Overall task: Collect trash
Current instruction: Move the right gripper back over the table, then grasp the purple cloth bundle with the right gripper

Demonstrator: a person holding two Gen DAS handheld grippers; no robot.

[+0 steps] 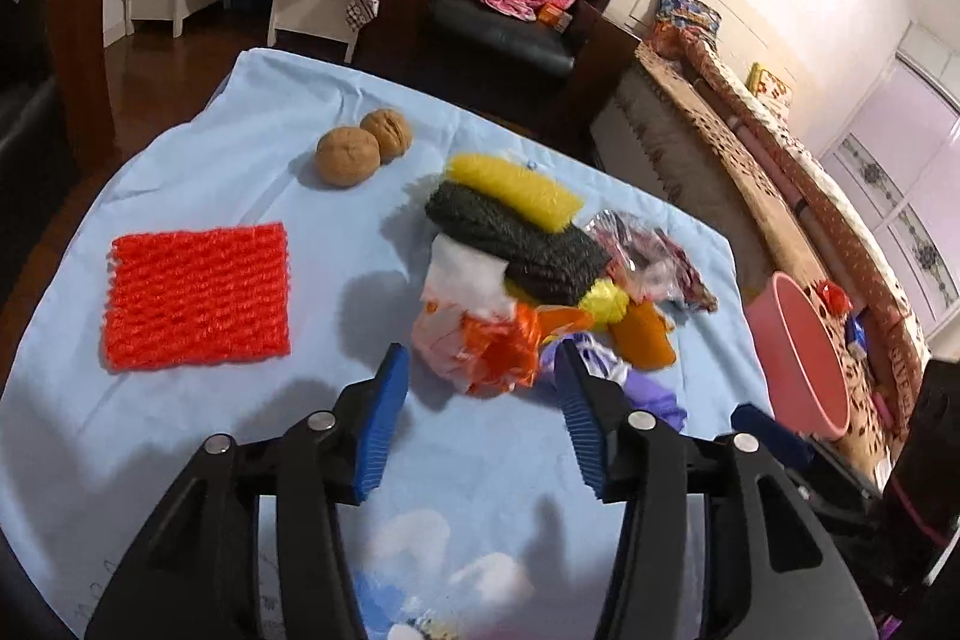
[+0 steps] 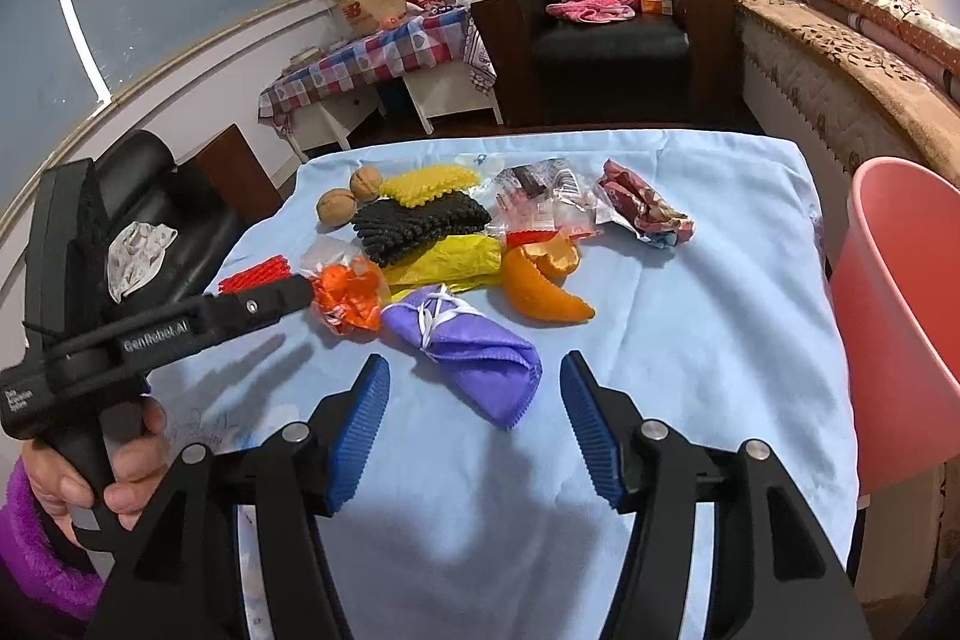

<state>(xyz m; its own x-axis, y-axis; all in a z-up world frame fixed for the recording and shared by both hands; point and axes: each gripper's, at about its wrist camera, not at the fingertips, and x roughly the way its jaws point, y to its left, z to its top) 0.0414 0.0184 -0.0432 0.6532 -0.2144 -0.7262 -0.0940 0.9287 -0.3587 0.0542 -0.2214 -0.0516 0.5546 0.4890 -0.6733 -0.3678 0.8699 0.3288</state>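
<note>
**Soft, light litter ahead of both spread grippers**

The crumpled orange-and-white plastic wrapper (image 1: 480,346) lies on the cloth just ahead of the left gripper (image 1: 480,376), roughly in line with the gap between its blue ribbed pads, which stand spread with nothing between them. It looks nearly weightless, thin and crinkly; it should crush flat under a pinch, so a bite across its bunched middle seems safer than catching a loose edge, which could slip or tear.

The folded purple non-woven fabric bag tied with white cord (image 2: 462,346) sits just ahead of the right gripper (image 2: 474,388), slightly to the left of its centre line. These jaws are spread and empty too. The bag appears limp and light; the knotted, thicker end farther from the gripper offers the firmest hold, while the near corner may simply unfold.

Beyond these lie curved orange peel pieces (image 2: 543,283), probably stiffer but slick inside, a yellow plastic bag (image 2: 450,259), black foam netting (image 2: 417,223) and yellow foam netting (image 2: 429,184), all springy. Two walnuts (image 1: 363,147) rest farther off left; hard and round, they could roll.

The pink plastic bin (image 2: 900,334) stands off the table's right edge, beside the right gripper.
</note>
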